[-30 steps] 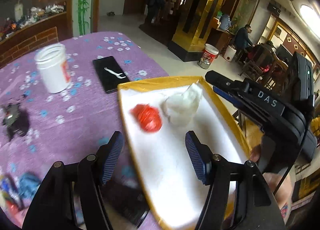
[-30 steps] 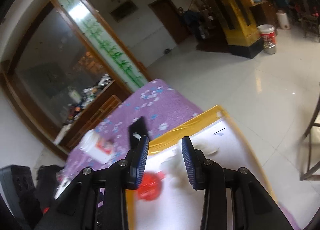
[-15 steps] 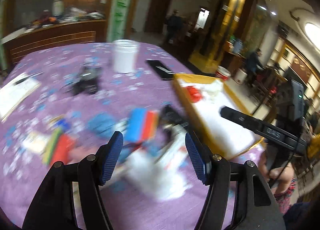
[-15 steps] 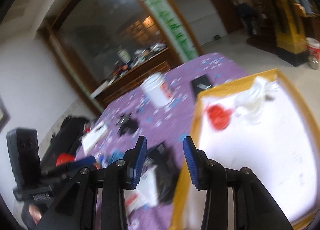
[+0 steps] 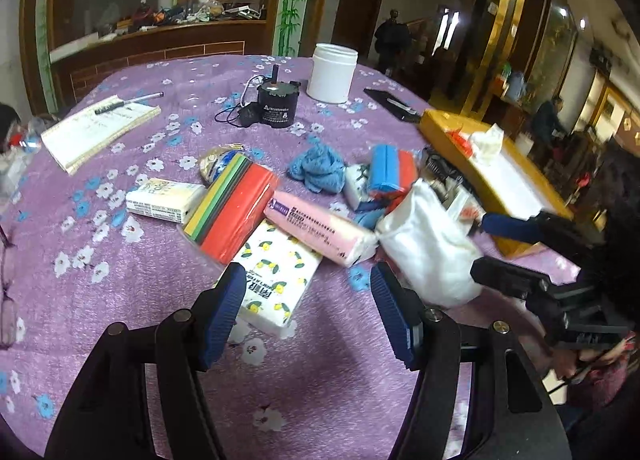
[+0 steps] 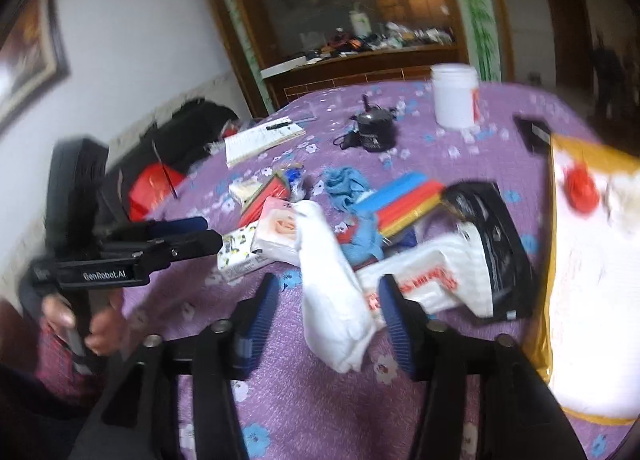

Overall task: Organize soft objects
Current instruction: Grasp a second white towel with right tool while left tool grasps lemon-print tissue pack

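A white soft cloth bundle [image 6: 332, 288] lies on the purple tablecloth between the fingers of my right gripper [image 6: 326, 316]. Its jaws are opening and the pads stand clear of the cloth. My left gripper [image 5: 308, 312] is open and empty, hovering over a lemon-print tissue pack [image 5: 276, 276]. Beside that pack lie a pink tissue pack [image 5: 320, 228], a stack of coloured sponges [image 5: 236, 212], a blue knitted cloth [image 5: 318, 170] and a blue-and-red sponge [image 5: 386, 170]. The yellow-rimmed tray [image 6: 544, 300] at the right holds a red ball [image 6: 580, 188] and a crumpled white piece [image 6: 624, 200].
Farther back stand a white jar [image 5: 334, 74], a black motor with a cable [image 5: 278, 106], a notebook with a pen [image 5: 100, 128] and a phone [image 5: 394, 108]. A black bag [image 6: 492, 228] and a printed white plastic bag [image 6: 424, 272] lie beside the tray.
Both grippers swung from above the tray over to the pile on the tablecloth. The right gripper's jaws widened, and the white cloth bundle now lies between them.
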